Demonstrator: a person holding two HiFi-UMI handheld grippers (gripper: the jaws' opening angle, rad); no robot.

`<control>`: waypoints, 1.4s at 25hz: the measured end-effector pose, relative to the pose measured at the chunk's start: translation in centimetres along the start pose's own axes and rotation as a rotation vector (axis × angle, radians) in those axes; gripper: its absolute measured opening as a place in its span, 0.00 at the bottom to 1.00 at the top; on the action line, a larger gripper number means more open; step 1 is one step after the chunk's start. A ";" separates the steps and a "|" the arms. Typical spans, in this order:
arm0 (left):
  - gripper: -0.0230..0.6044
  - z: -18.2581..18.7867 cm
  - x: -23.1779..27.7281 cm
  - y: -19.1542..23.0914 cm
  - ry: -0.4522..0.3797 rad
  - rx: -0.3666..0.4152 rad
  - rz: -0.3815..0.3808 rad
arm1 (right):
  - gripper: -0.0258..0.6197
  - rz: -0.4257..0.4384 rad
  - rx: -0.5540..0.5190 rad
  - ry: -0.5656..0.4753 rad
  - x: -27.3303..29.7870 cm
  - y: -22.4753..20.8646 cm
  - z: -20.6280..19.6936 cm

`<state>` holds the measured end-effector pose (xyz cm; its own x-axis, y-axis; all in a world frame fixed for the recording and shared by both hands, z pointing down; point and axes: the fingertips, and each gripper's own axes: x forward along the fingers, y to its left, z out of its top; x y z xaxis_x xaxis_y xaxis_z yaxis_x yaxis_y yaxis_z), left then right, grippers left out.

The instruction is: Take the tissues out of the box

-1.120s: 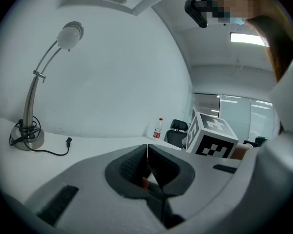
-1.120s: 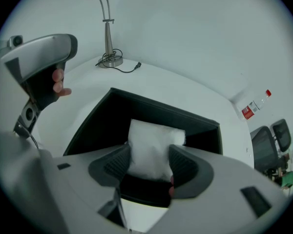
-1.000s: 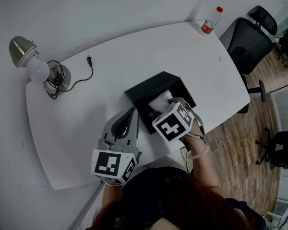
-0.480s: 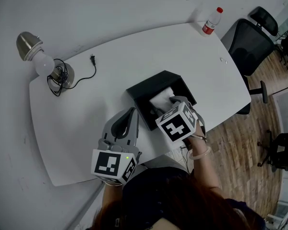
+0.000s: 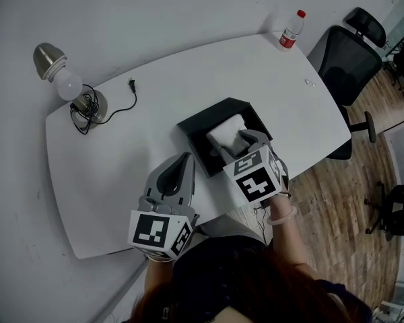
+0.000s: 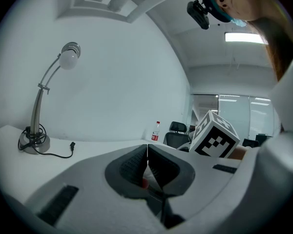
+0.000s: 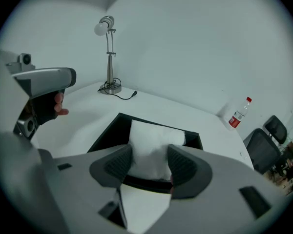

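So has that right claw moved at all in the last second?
Yes. The right claw, shut on the tissues, has pulled up and back from the black box, so more of the tissues shows above its rim.

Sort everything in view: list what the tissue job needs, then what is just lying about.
Belongs to the job:
- tissues, clamped in the right gripper
- black box holding them

Just lying about:
- desk lamp and its loose cord
- water bottle at the table's far corner
- office chair beside the table
- left gripper, shut and empty
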<state>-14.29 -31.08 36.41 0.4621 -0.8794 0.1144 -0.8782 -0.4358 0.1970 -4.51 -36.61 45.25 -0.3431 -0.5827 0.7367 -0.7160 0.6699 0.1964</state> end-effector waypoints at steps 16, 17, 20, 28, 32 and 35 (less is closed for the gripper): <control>0.08 0.5 -3.2 -2.0 -0.025 0.034 0.007 | 0.41 -0.107 -0.005 -0.248 -3.9 0.2 1.8; 0.08 0.6 -3.4 -2.2 -0.027 0.036 0.007 | 0.41 -0.112 -0.006 -0.261 -4.2 0.2 1.9; 0.08 0.7 -4.0 -2.6 -0.032 0.047 0.006 | 0.41 -0.130 -0.015 -0.289 -5.0 0.3 2.1; 0.08 0.9 -5.9 -3.8 -0.043 0.063 0.012 | 0.41 -0.167 -0.038 -0.340 -7.4 1.2 1.8; 0.08 1.1 -7.0 -4.7 -0.056 0.074 0.009 | 0.41 -0.181 -0.041 -0.366 -8.7 1.7 1.6; 0.08 1.2 -7.8 -5.4 -0.063 0.082 0.009 | 0.41 -0.190 -0.041 -0.387 -9.7 2.0 1.4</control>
<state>-13.31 -22.04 33.30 0.4480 -0.8924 0.0533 -0.8905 -0.4402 0.1151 -3.50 -30.24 37.55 -0.4160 -0.8216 0.3897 -0.7663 0.5475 0.3363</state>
